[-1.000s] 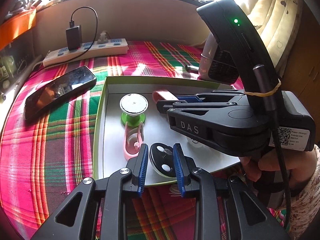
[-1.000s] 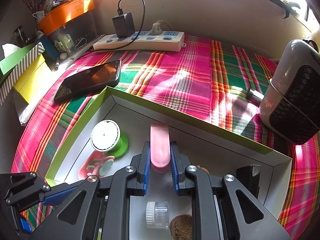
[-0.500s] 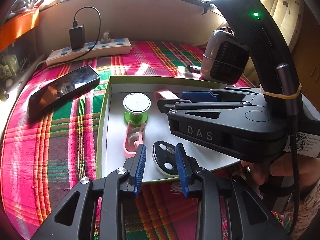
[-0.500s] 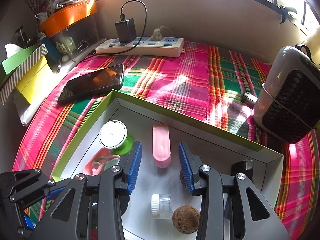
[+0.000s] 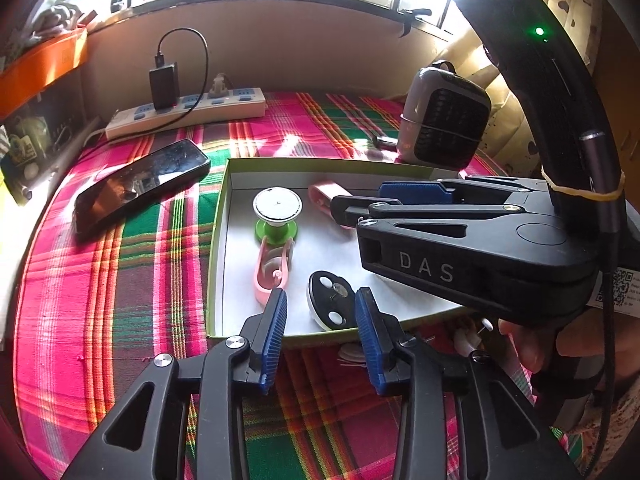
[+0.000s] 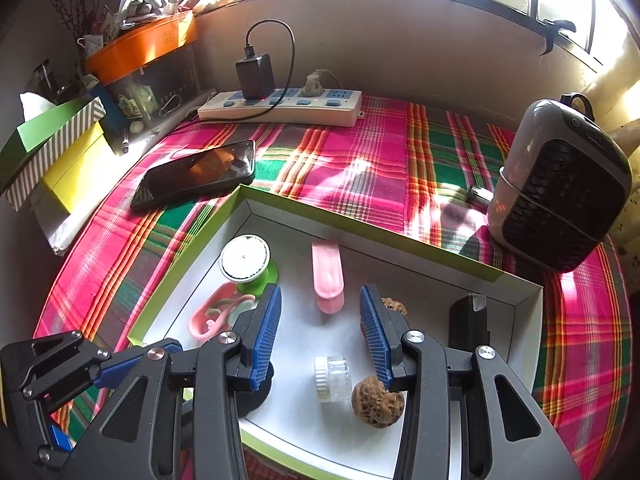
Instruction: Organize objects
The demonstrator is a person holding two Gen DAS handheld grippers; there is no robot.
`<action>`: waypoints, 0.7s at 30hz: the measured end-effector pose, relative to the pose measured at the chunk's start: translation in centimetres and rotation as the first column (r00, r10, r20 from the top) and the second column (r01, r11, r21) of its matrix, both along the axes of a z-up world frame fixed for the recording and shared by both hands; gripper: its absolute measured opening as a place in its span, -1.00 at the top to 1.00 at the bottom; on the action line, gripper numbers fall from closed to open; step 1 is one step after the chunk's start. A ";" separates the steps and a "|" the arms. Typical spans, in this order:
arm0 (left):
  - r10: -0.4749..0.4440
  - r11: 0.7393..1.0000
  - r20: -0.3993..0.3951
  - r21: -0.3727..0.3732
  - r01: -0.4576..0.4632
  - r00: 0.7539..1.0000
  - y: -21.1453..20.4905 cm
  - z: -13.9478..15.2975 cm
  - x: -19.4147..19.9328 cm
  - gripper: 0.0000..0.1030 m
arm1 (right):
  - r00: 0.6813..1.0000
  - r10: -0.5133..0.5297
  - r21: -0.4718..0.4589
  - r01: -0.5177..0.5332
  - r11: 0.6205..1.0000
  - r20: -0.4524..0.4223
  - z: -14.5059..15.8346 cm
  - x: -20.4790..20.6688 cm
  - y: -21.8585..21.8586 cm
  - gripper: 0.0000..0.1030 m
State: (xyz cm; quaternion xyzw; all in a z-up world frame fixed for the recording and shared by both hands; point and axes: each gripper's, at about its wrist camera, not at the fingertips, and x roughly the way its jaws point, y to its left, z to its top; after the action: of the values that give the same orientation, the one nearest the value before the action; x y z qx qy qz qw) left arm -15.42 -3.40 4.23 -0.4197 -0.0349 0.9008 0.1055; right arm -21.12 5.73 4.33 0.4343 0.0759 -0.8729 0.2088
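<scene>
A green-rimmed white tray (image 5: 218,240) (image 6: 192,264) lies on the plaid cloth. In it are a pink capsule-shaped case (image 6: 327,272) (image 5: 326,196), a white disc on a green base (image 6: 245,258) (image 5: 277,205), a pink clip (image 6: 218,314) (image 5: 270,270), a black oval piece (image 5: 330,300), a clear jar (image 6: 333,376), a walnut (image 6: 376,402) and a black block (image 6: 468,322). My right gripper (image 6: 320,334) is open and empty, just behind the pink case. My left gripper (image 5: 320,336) is open and empty, at the tray's near edge with the black oval between its fingers.
A black phone (image 5: 140,184) (image 6: 196,174) lies left of the tray. A white power strip (image 6: 280,106) with a charger sits at the back. A grey heater (image 6: 560,188) (image 5: 444,128) stands right. Boxes (image 6: 56,152) are stacked at the far left.
My right gripper has opened, let go of the pink case in the tray and drawn back. My left gripper has opened off the black oval piece and pulled back a little.
</scene>
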 end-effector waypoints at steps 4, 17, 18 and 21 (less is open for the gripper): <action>0.009 1.000 -0.012 0.004 -0.008 1.000 -0.3 0.3 0.6 0.33 | 0.999 -0.019 -0.001 0.019 1.000 -0.026 0.6 0.9 0.5 0.18; 0.029 0.999 -0.038 0.015 -0.028 0.999 -1.3 1.0 2.6 0.31 | 0.992 -0.071 -0.014 0.070 0.997 -0.106 1.8 4.9 2.4 0.18; 0.033 0.999 -0.039 0.018 -0.033 0.999 -1.4 1.0 2.8 0.31 | 0.990 -0.078 -0.015 0.077 0.997 -0.113 1.8 5.2 2.6 0.18; 0.038 0.999 -0.040 0.032 -0.037 0.998 -1.8 0.9 3.4 0.31 | 0.987 -0.100 -0.024 0.097 0.995 -0.128 1.8 6.5 3.5 0.18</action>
State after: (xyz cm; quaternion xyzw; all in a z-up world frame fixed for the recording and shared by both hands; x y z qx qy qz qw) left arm -12.07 -5.17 5.15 -0.3990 -0.0546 0.9103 0.0957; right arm -14.61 9.19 6.18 0.3781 0.0599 -0.9091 0.1640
